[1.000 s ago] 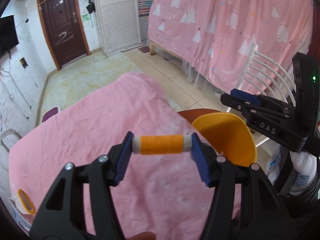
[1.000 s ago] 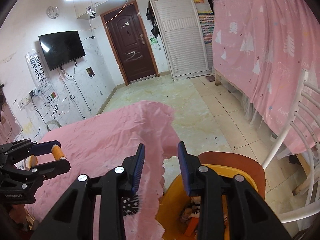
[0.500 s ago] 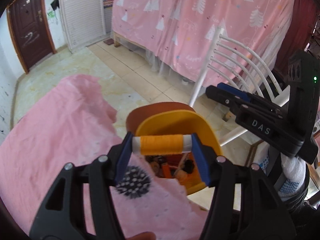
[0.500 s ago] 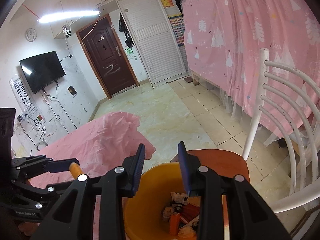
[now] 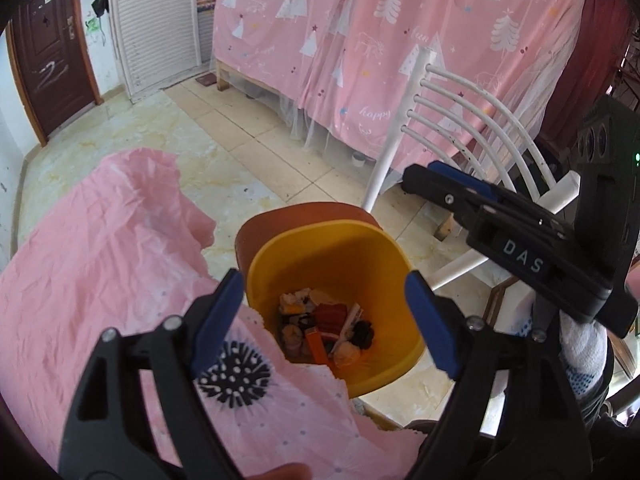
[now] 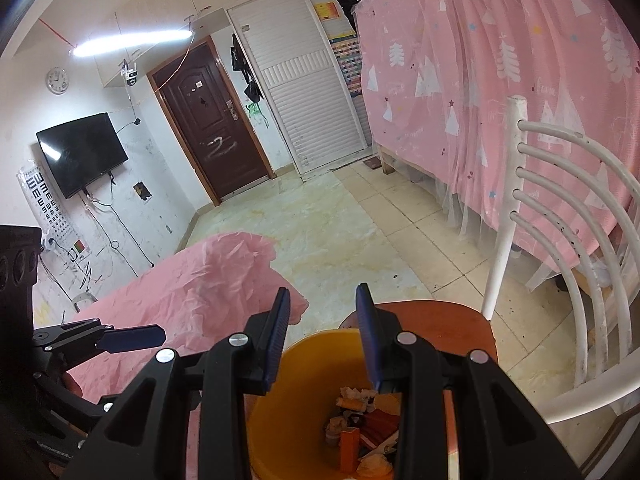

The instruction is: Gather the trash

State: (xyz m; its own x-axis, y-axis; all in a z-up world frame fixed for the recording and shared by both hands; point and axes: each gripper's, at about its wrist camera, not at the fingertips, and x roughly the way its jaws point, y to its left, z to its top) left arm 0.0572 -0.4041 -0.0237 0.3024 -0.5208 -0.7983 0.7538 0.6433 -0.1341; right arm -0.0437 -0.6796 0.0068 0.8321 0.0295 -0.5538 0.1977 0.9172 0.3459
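Beside the pink tablecloth [image 5: 100, 264], your left gripper [image 5: 324, 320] is opening, empty, over the yellow bin [image 5: 332, 248]; your right gripper [image 6: 324, 336] hangs slightly parted, empty.

Both fisheye views are bowing straight lines hard and vignetting to black at the corners. A ceiling tube light [image 6: 132, 42] is blowing out to white and throwing glare on the TV screen [image 6: 80, 152]. Room is reading bright and even, shadows staying soft. Left wrist view is looking slightly soft and hazy toward the edges; the orange bin [image 5: 332, 256] is staying sharp mid-frame in both.
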